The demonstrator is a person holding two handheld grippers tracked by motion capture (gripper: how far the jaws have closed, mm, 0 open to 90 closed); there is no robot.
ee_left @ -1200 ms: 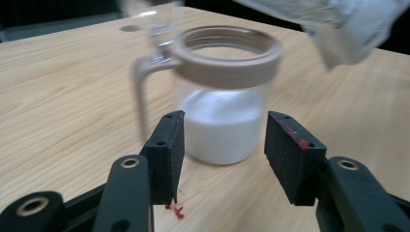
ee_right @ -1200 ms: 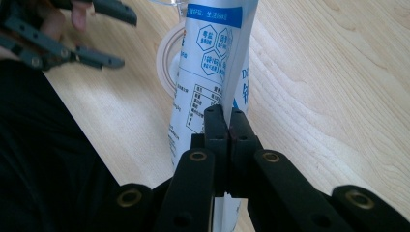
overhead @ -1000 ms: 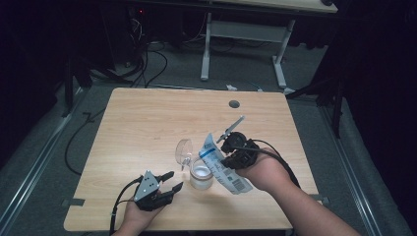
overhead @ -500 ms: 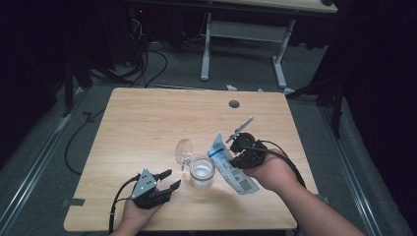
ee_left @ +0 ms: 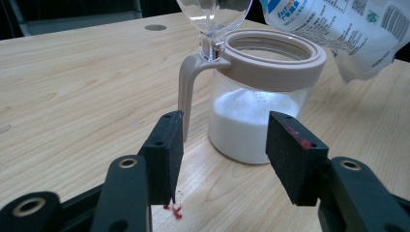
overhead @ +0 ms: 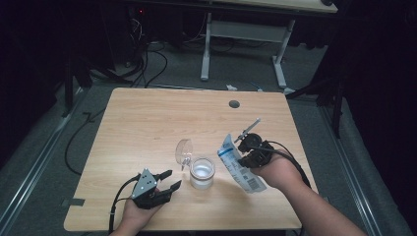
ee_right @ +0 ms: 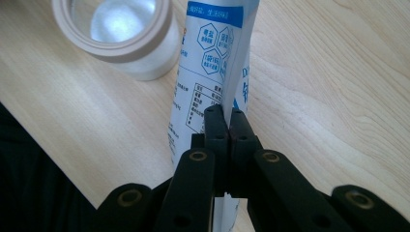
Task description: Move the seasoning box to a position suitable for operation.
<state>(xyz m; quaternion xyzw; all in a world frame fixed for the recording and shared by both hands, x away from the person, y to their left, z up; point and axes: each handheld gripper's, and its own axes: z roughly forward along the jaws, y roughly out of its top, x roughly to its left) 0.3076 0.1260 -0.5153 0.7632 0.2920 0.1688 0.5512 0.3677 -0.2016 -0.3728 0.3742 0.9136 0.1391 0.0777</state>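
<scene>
Clear glass jar with beige plastic collar and white powder inside [overhead: 202, 173] stands on light wooden counter [overhead: 147, 123], near front edge, about midway across. Clear domed lid [overhead: 184, 151] hinged up at jar's left-rear side. My left gripper [overhead: 165, 179] on counter just left of jar, apart from it. My right gripper [overhead: 244, 156] right of jar, pinching white-and-blue printed plastic pouch [overhead: 238, 164]; pouch hangs beside jar, not touching. Round cable hole [overhead: 234, 104] behind, toward counter's far edge.

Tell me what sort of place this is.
Probably a lab or workshop set up for recording, not a kitchen: a bare wooden table on grey carpet, loose cables on the floor behind it, another desk's metal legs, and dark surroundings.
</scene>
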